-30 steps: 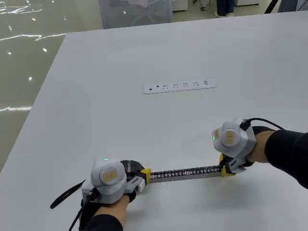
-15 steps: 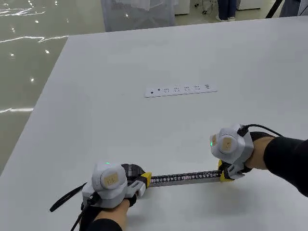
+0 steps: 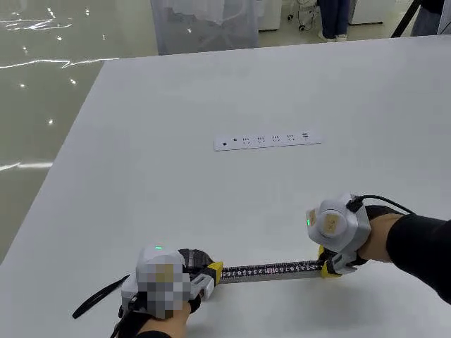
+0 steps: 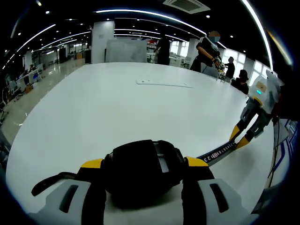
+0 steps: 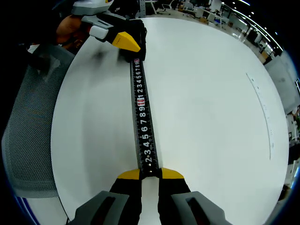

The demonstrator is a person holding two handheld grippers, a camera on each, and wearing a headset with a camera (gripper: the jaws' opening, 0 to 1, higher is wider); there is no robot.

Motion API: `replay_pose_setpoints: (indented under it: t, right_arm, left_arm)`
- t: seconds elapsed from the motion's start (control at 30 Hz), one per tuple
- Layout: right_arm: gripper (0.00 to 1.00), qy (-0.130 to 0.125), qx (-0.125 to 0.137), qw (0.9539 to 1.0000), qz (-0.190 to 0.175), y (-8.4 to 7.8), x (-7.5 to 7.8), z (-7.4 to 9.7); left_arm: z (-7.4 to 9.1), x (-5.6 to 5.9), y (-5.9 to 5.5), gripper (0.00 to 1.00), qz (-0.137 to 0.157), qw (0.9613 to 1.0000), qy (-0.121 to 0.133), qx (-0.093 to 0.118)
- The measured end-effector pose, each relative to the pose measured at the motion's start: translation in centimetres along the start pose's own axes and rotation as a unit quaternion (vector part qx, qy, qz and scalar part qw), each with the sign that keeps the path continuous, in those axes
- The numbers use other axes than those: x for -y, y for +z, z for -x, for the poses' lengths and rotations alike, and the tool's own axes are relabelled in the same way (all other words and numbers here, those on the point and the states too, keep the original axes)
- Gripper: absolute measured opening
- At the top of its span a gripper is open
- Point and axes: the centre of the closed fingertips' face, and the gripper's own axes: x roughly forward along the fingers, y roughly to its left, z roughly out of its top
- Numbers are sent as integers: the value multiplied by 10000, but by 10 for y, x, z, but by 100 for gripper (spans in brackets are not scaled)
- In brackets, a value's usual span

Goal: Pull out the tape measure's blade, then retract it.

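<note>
The left hand-held gripper (image 4: pixel 144 163) clamps the black tape measure (image 3: pixel 192 258) between its yellow-tipped jaws, at the near edge of the white desk (image 3: pixel 211 91); the right hand-held gripper (image 5: pixel 149 174) pinches the end of the blade (image 5: pixel 142 112), stretched flat between the two; its digits read 2 to 9, a red 10, then 1 to 9; markings on the far white strip (image 3: pixel 268 139) are too small to read.

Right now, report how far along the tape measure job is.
Done: the blade lies pulled out of the case. In hand: the left gripper clamps the case, the right gripper pinches the blade's tip. Left: retracting it.
</note>
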Motion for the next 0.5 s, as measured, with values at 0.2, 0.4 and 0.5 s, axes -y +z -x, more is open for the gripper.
replay_pose_setpoints:
  t: [0.2, 0.4, 0.5]
  right_arm:
    - [7, 12, -35, 10000, 8, 3, -1, -1]
    - [7, -1, -27, 10000, 68, 5, -2, -1]
    - [7, 2, -16, 10000, 67, 7, -2, -2]
  left_arm:
    - [0, 0, 0, 61, -1, 10000, -1, 5]
    - [0, 1, -1, 61, -49, 10000, 31, -7]
    - [-1, 1, 0, 61, -74, 10000, 58, -26]
